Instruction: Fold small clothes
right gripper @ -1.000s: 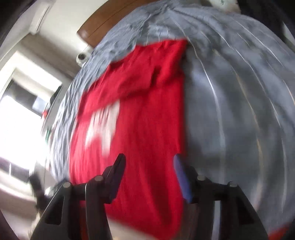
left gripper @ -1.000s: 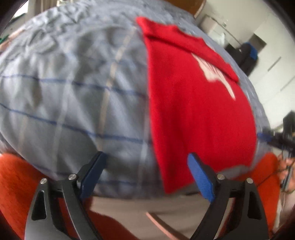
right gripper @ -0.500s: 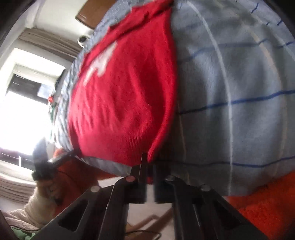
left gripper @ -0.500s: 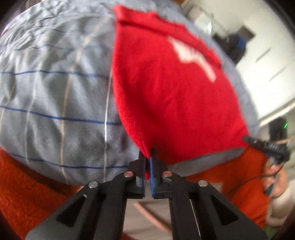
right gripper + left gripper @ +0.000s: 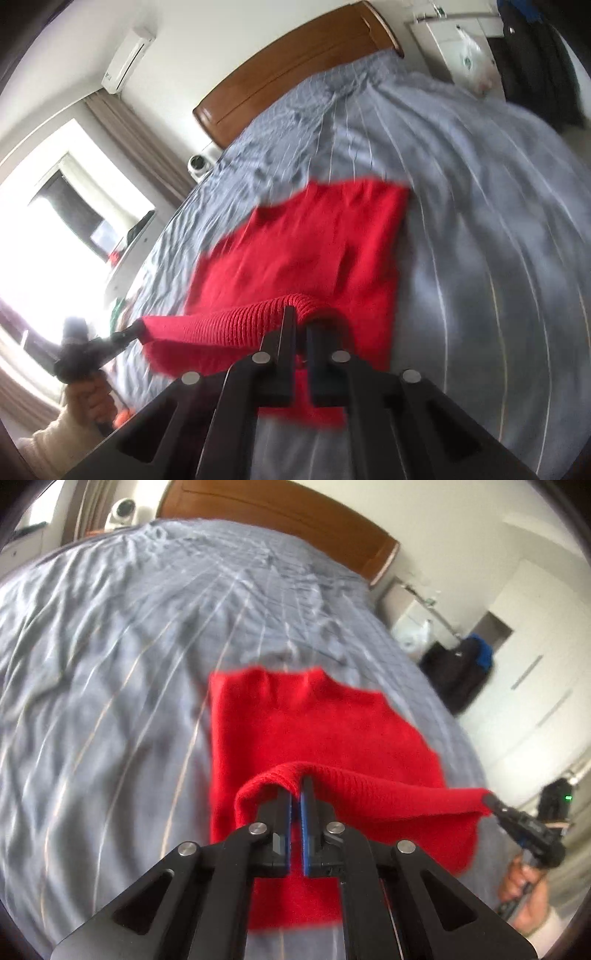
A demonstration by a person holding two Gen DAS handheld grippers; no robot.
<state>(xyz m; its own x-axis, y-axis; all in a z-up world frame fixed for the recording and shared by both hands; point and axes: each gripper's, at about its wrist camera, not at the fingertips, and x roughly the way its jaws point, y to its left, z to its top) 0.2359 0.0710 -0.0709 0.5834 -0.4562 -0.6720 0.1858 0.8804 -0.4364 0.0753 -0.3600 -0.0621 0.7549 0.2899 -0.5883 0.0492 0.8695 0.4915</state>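
A small red knit sweater (image 5: 317, 731) lies on a grey striped bed cover (image 5: 110, 686). My left gripper (image 5: 297, 794) is shut on the left corner of its ribbed hem (image 5: 388, 786), lifted above the sweater's body. My right gripper (image 5: 301, 317) is shut on the other hem corner (image 5: 229, 321). The hem stretches taut between the two grippers, over the rest of the sweater (image 5: 314, 247). Each gripper shows in the other's view, the right one (image 5: 491, 801) and the left one (image 5: 129, 332). The part of the sweater under the lifted hem is hidden.
A wooden headboard (image 5: 280, 513) stands at the far end of the bed. A white cabinet (image 5: 413, 624) and dark hanging clothes (image 5: 461, 668) are to the right of the bed. A window with curtains (image 5: 62, 221) is on the left.
Both grippers closed on the hem corners at the near edge, then lifted the hem and carried it forward over the sweater toward the headboard. The white print is now out of sight.
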